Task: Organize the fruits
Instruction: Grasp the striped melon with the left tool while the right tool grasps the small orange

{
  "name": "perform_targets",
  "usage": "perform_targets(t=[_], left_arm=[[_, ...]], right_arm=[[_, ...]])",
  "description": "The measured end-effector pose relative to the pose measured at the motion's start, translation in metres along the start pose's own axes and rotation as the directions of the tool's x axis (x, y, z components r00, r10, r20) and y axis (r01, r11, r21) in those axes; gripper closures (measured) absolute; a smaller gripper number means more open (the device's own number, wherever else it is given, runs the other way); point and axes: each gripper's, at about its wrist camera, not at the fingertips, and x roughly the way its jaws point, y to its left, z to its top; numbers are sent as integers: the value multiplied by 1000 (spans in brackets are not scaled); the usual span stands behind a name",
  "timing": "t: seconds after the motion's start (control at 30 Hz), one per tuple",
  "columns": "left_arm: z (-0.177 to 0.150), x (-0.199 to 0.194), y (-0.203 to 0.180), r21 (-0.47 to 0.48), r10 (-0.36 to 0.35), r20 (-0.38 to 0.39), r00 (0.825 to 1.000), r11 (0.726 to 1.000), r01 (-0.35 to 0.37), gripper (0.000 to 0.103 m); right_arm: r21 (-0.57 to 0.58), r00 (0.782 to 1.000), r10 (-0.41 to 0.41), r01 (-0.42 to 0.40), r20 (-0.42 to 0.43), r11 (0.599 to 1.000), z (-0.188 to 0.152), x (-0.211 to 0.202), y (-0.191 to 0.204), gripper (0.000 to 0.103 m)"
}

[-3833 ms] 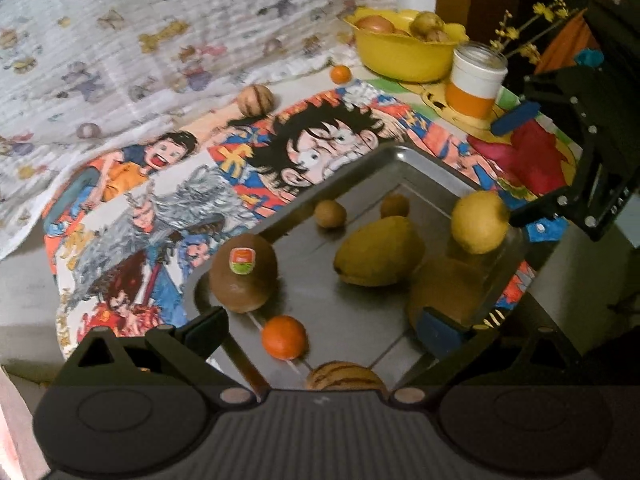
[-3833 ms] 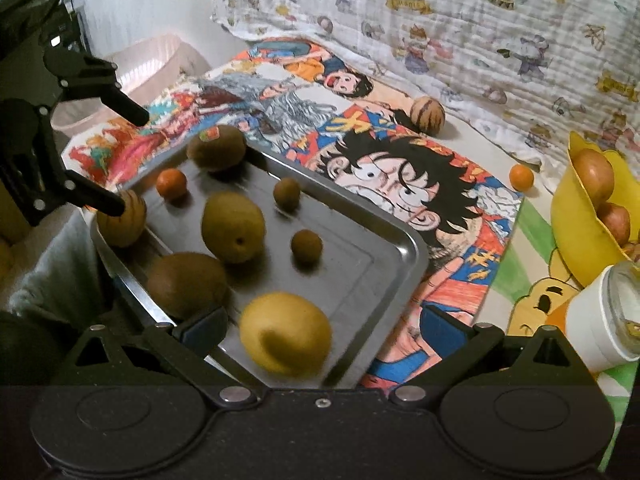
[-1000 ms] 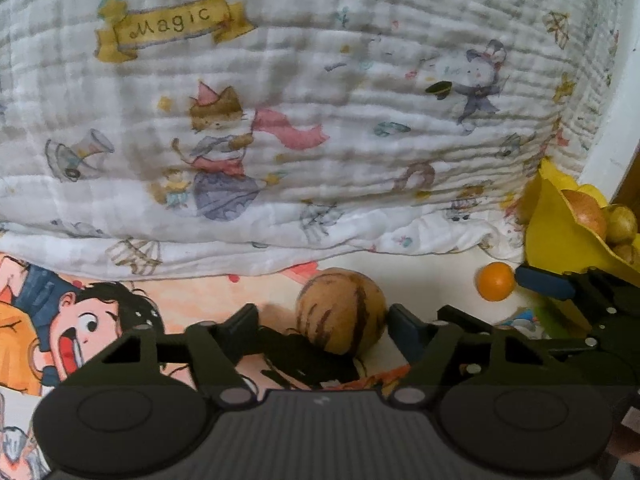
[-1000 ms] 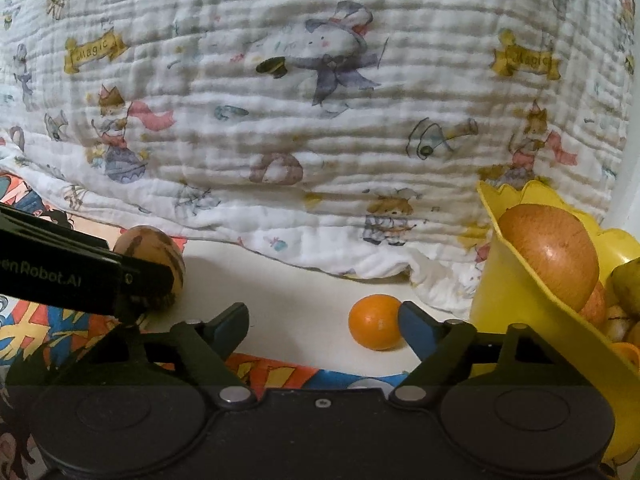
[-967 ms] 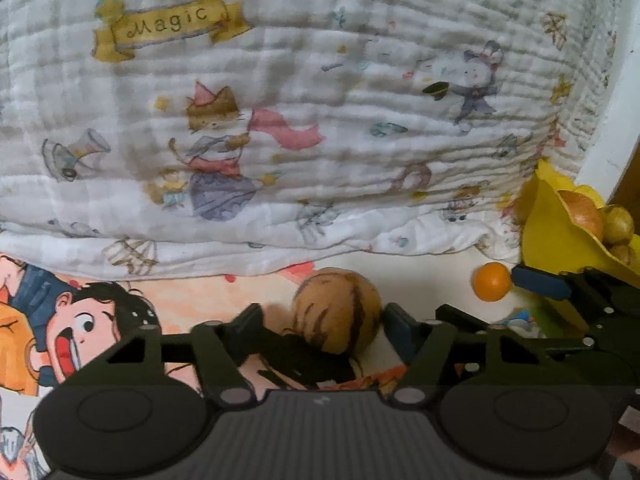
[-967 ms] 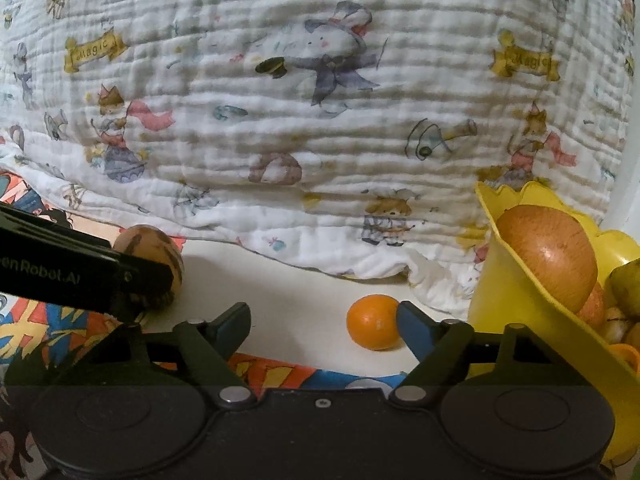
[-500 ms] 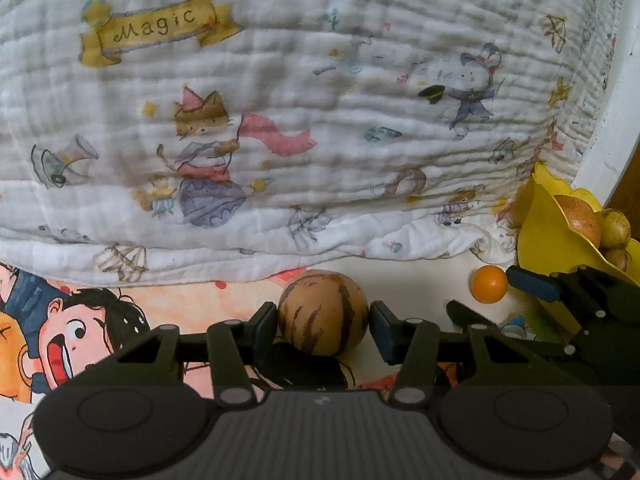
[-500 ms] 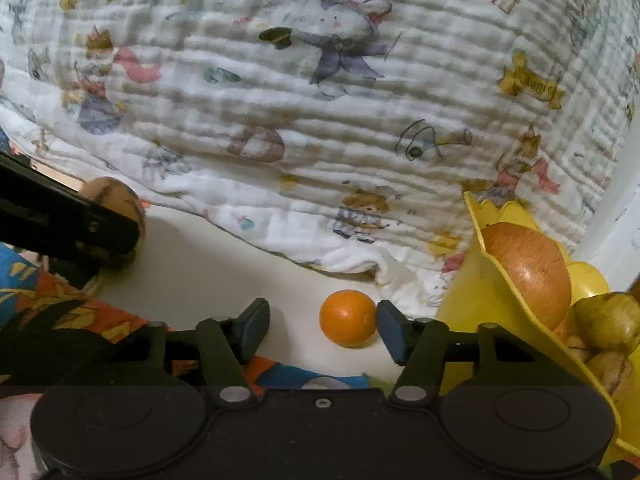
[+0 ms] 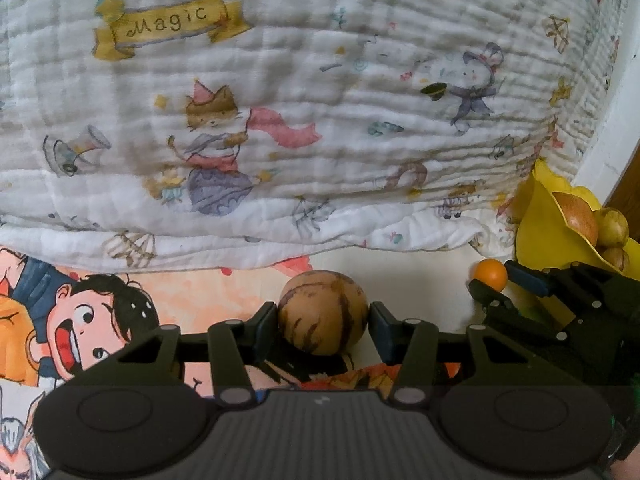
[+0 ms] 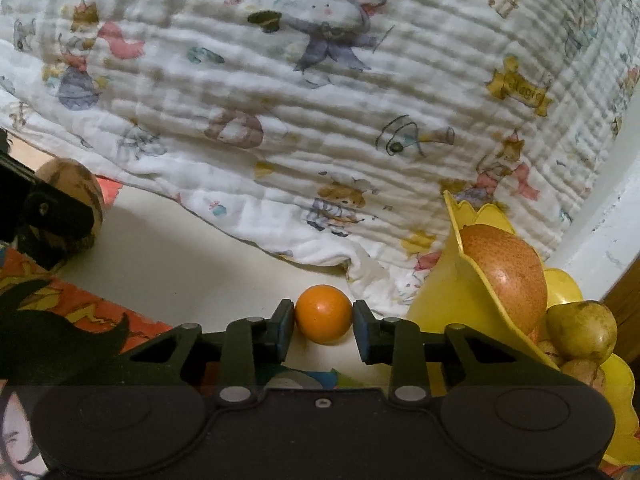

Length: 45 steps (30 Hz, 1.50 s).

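Closing both pairs of fingers on loose fruit.
Left gripper (image 9: 323, 322) brackets the striped brown fruit (image 9: 323, 312) at lower centre, right gripper (image 10: 324, 326) clasps the small orange (image 10: 324, 314); squeeze evenly at the widest girth, lifting straight, clear of the yellow bowl (image 10: 452, 300).

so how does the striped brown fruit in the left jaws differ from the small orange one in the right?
The striped brown fruit is larger and tan with dark streaks; the small orange fruit is smaller, plain and glossy. The brown one sits at the edge of the cartoon mat; the orange sits on bare pale surface beside the yellow bowl. Both are round, with jaws closed in on either side, apparently touching.
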Motion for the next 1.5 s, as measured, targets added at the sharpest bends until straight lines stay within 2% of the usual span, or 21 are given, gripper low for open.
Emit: perform_targets(t=[0.4,1.0,1.5], left_arm=[[-6,-25,1,4,7,-29,1000,1000,-7,50],[-30,-87,-4,-15,-23,-3,1000,1000,23,50],[-65,-155,-11,-20,-58,45,997,998,59,50]], right_arm=[[-17,991,114,-114,70,993,7,-45,10,70],[-52,962,227,-221,153,974,-7,-121,9,70],[-100,891,414,-402,186,910,-33,-195,0,70]])
